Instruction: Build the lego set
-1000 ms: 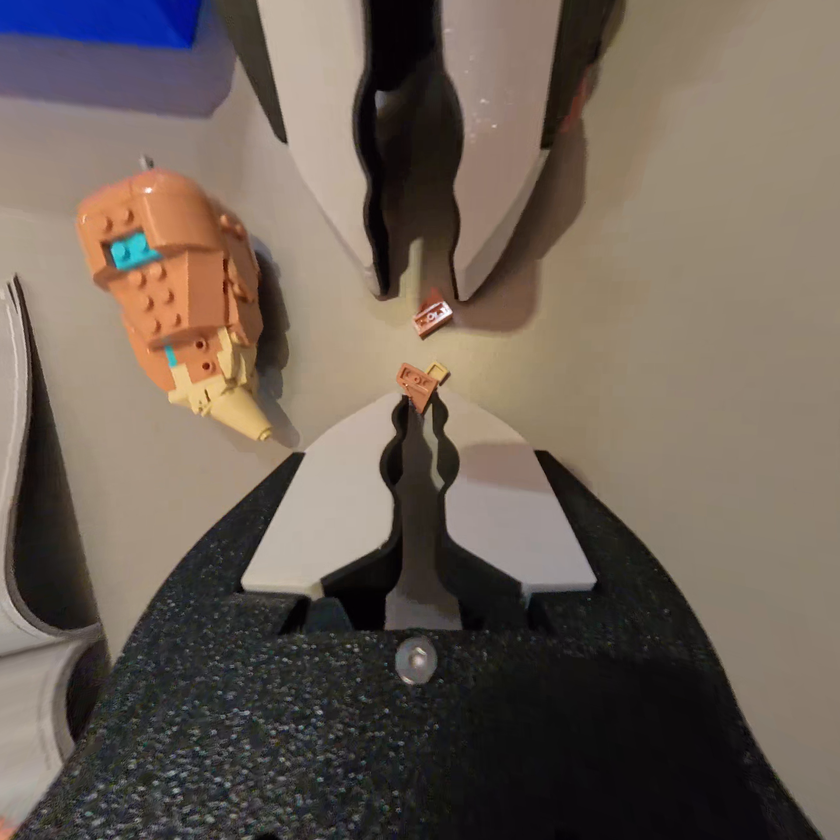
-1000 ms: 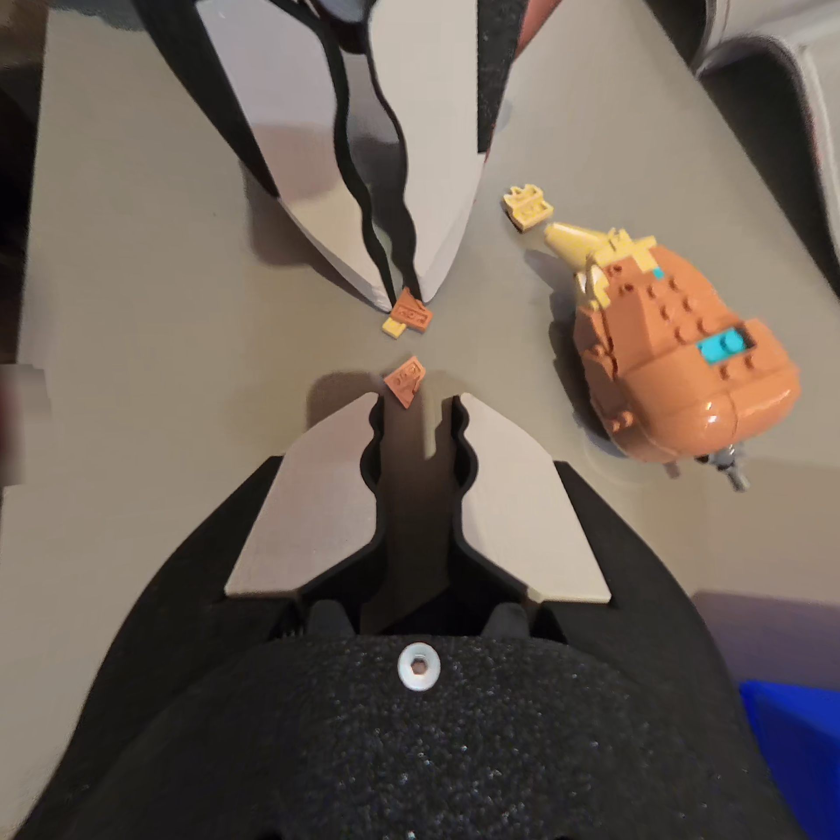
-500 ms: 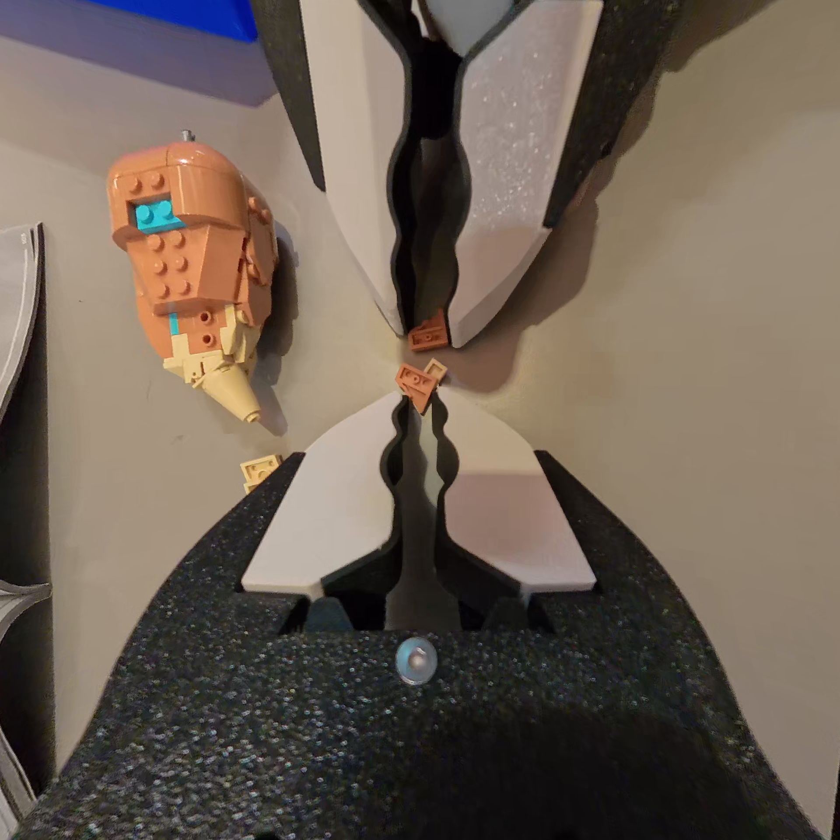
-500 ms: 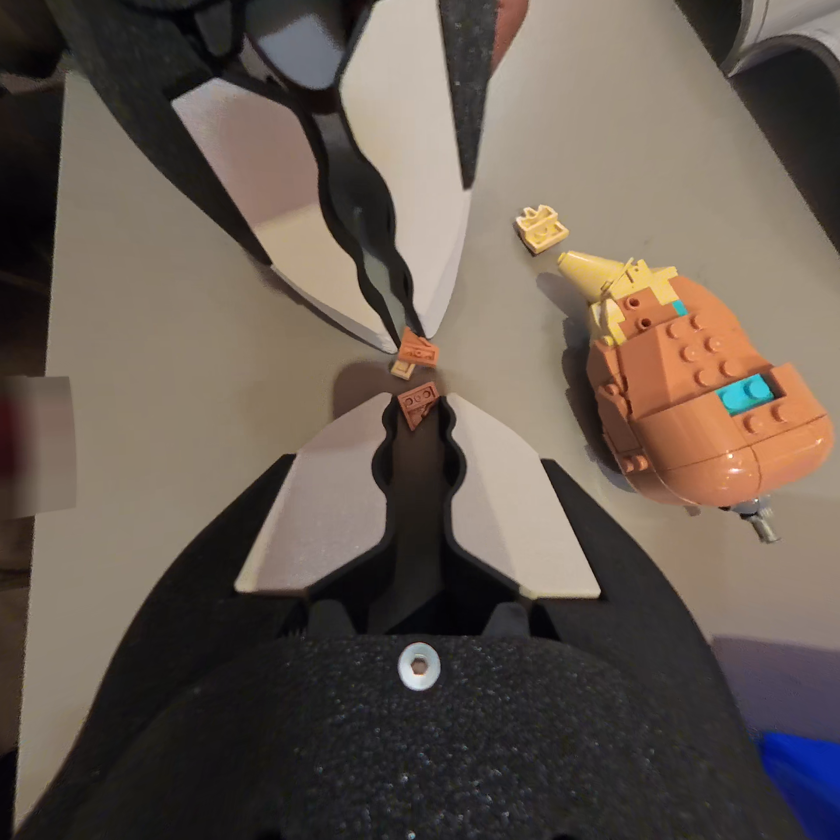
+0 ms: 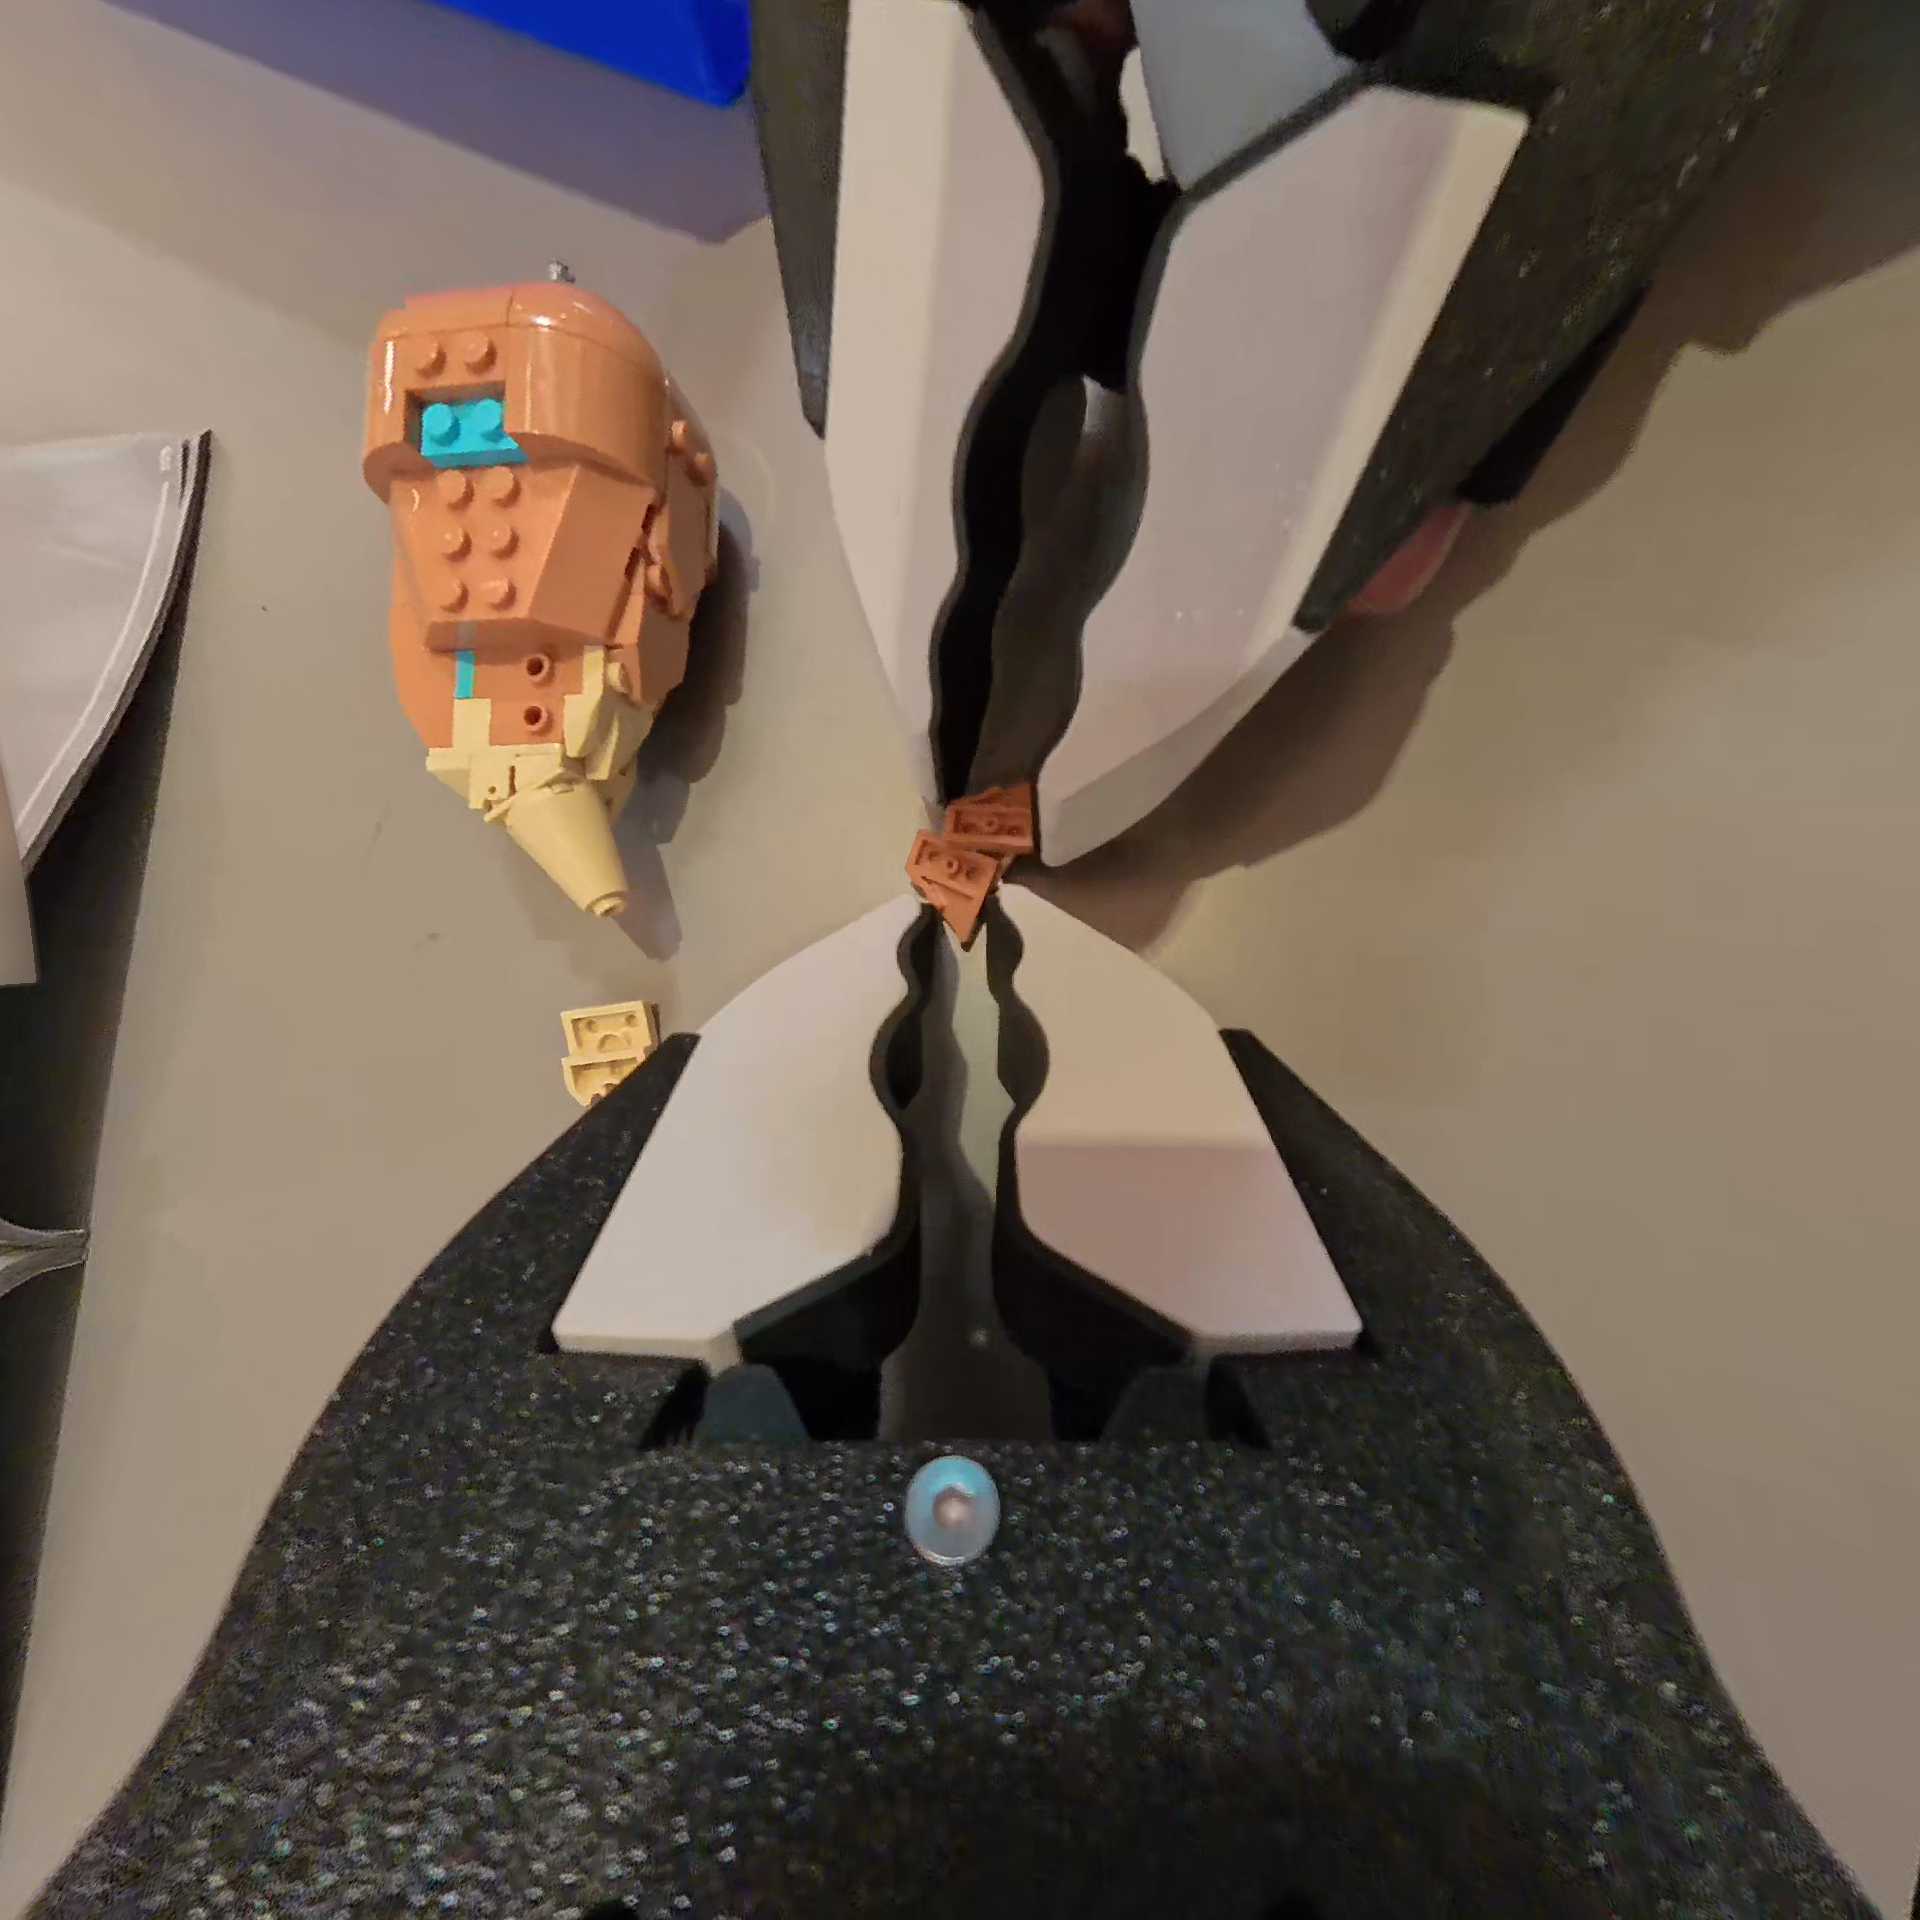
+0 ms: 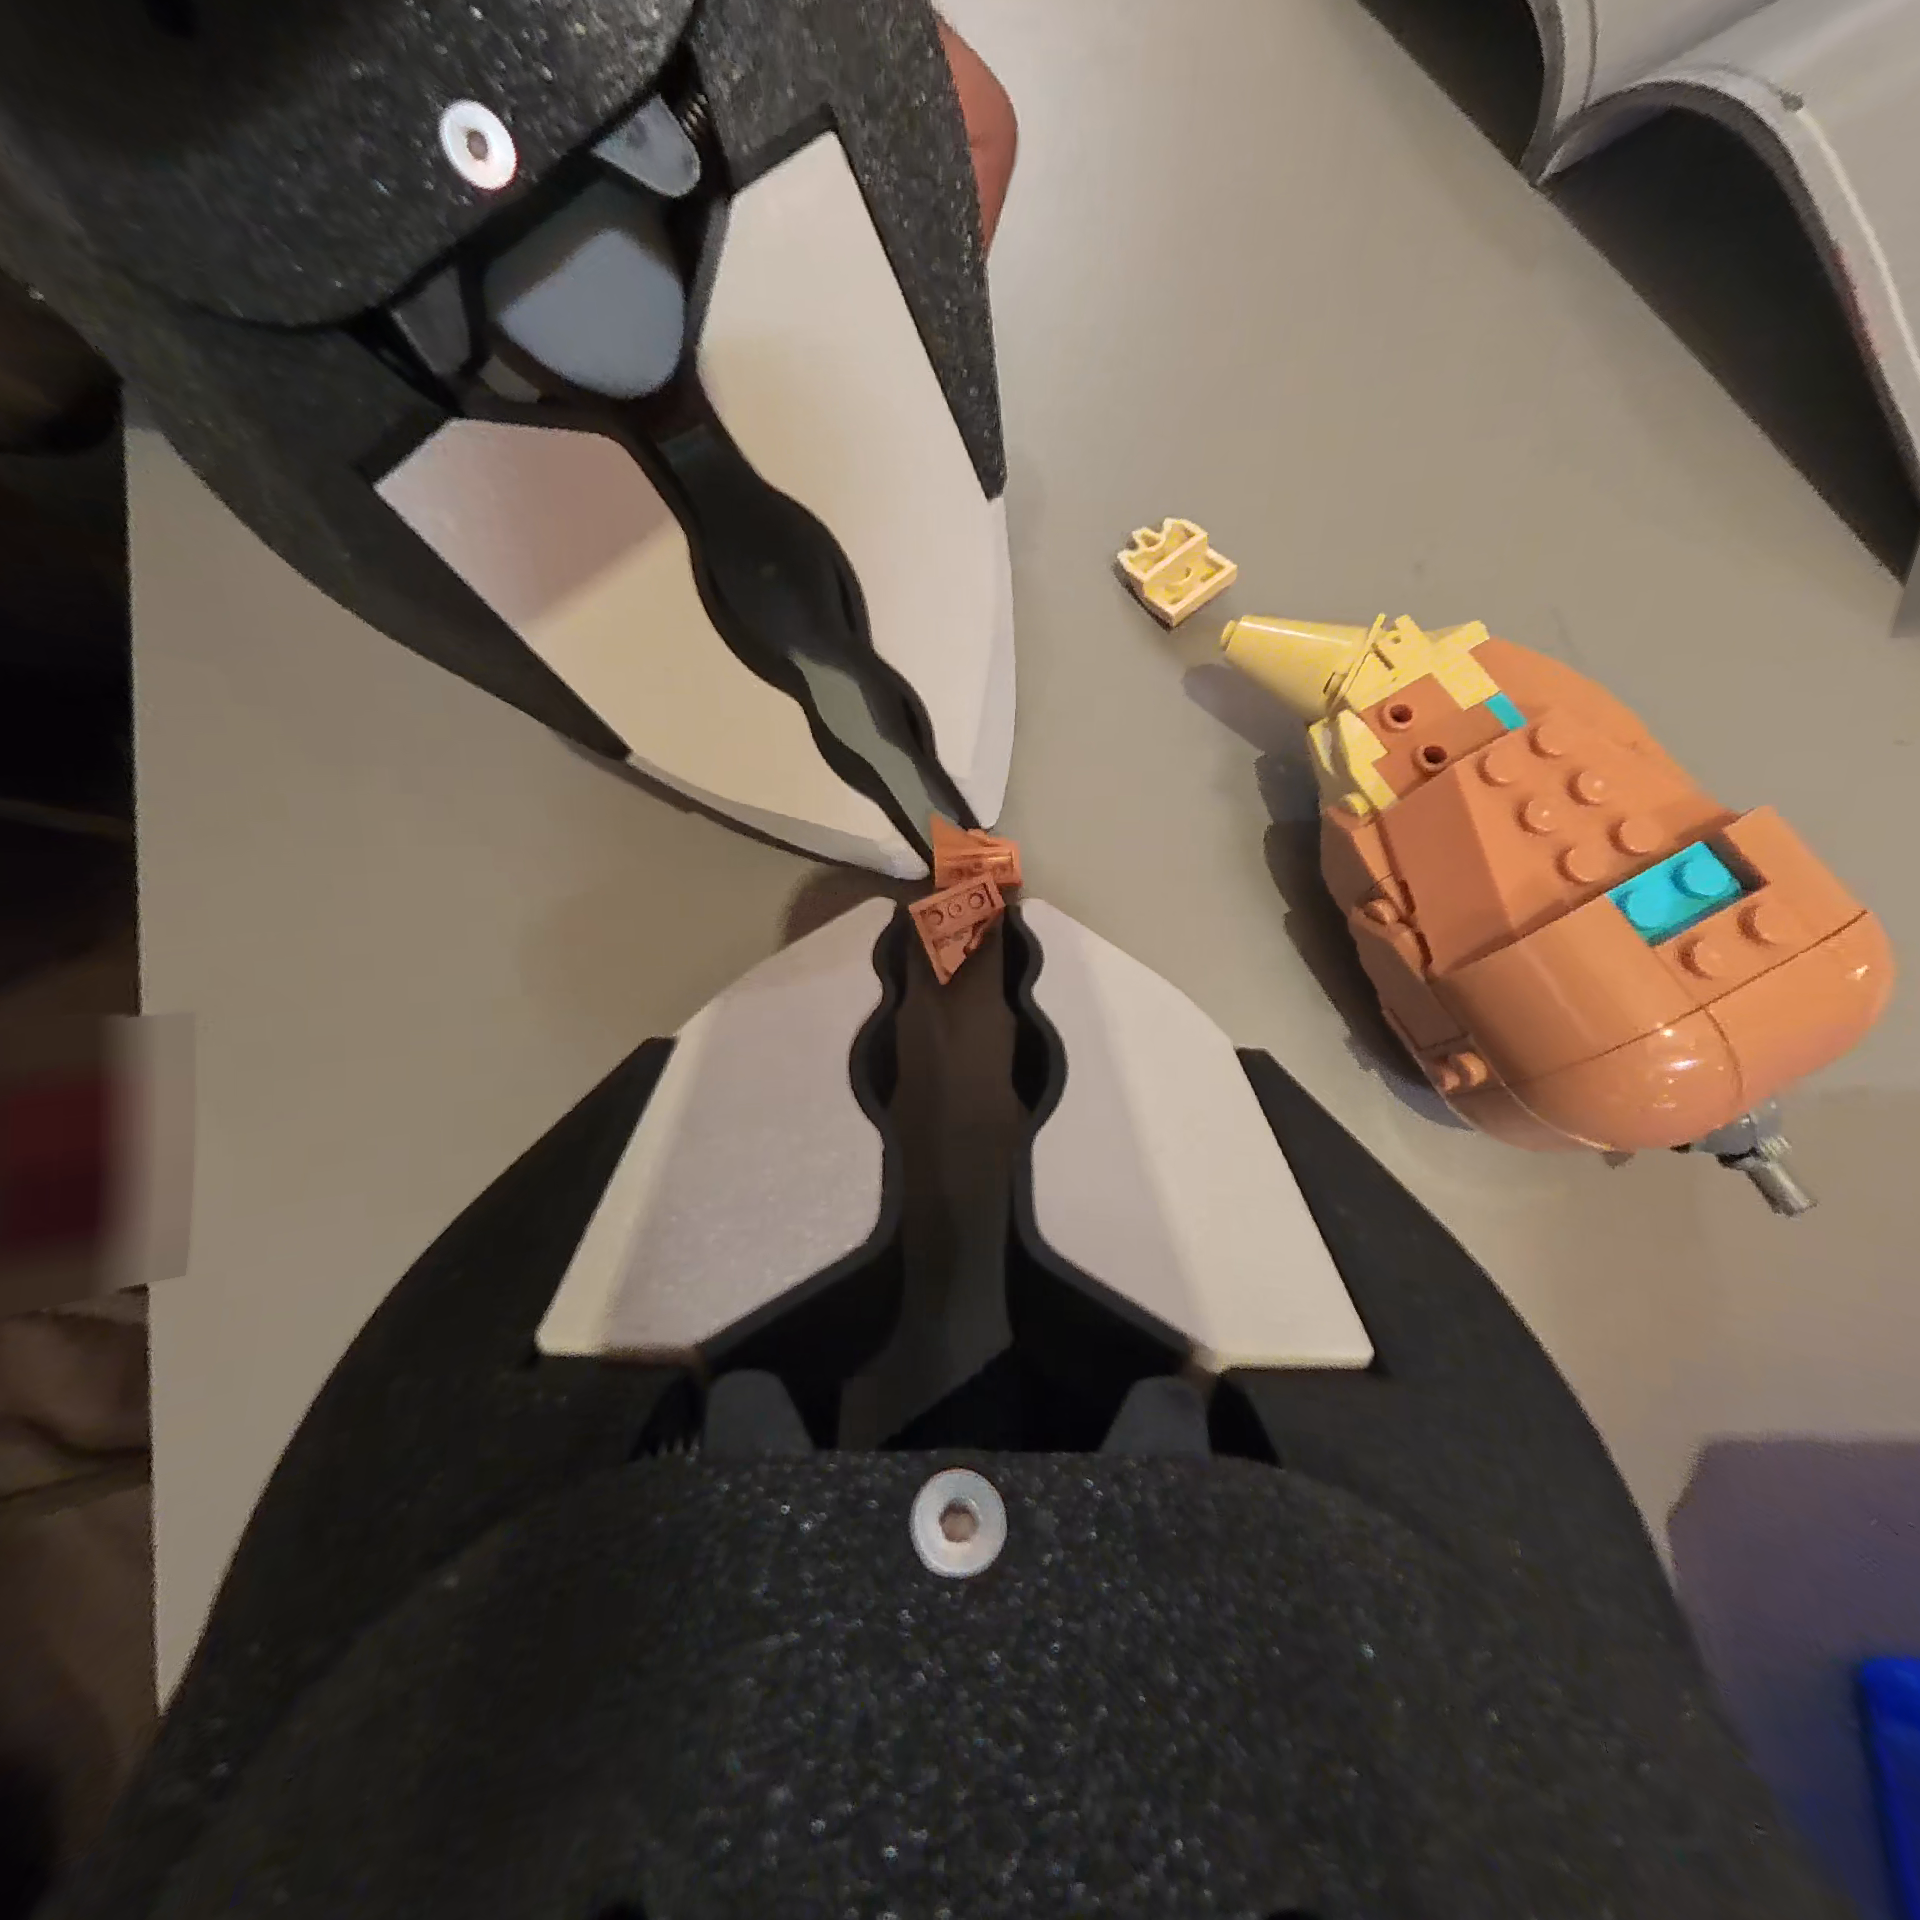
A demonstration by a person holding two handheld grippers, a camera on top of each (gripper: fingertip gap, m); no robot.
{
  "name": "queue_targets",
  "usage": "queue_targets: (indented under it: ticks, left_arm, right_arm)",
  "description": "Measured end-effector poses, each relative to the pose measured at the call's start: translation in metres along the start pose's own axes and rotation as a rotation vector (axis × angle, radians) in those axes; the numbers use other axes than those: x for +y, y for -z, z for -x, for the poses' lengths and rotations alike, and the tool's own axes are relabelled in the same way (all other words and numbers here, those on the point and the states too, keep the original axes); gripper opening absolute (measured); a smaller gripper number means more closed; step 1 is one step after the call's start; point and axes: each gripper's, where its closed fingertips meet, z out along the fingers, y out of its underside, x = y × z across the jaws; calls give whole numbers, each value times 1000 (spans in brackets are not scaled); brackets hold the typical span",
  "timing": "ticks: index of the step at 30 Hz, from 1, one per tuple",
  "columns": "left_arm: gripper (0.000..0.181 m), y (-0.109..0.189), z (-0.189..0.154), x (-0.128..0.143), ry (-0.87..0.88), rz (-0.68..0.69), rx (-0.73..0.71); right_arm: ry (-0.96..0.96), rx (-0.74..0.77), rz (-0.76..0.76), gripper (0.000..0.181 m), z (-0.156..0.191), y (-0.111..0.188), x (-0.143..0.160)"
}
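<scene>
Left to right in the left wrist view: booklet (image 5: 83, 613) at the worktop (image 5: 1558, 1039) edge, orange model (image 5: 530, 540) lying flat, tan bracket (image 5: 608, 1049) near it. Left gripper (image 5: 961, 920) jaws clamped on a brown plate (image 5: 951, 878); right gripper (image 5: 992, 805) jaws clamped on a second plate (image 5: 992, 821). The plates touch mid-worktop.

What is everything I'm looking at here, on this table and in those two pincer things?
Small wedge plates: two, reddish-brown, one pinched in each gripper, touching tip to tip.
Lego model: one, orange with tan nose and turquoise brick, lying on the table.
Tan bricks: small cluster, beside the model's nose.
Booklet: one, grey pages, table edge.
Blue bin: one, far corner.
Table: one, beige.
Left gripper: shut.
Right gripper: shut.
</scene>
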Motion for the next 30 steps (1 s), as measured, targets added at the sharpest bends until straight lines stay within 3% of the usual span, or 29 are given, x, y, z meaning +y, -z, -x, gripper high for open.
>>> queue_targets:
  ticks: [20,30]
  left_arm:
    - [8,-1,-2,-1,3,-10,-4]
    - [8,4,0,-2,92,-46,35]
  right_arm:
    - [13,77,21,17,-4,-4,5]
    - [190,167,-37,23,-7,4,-4]
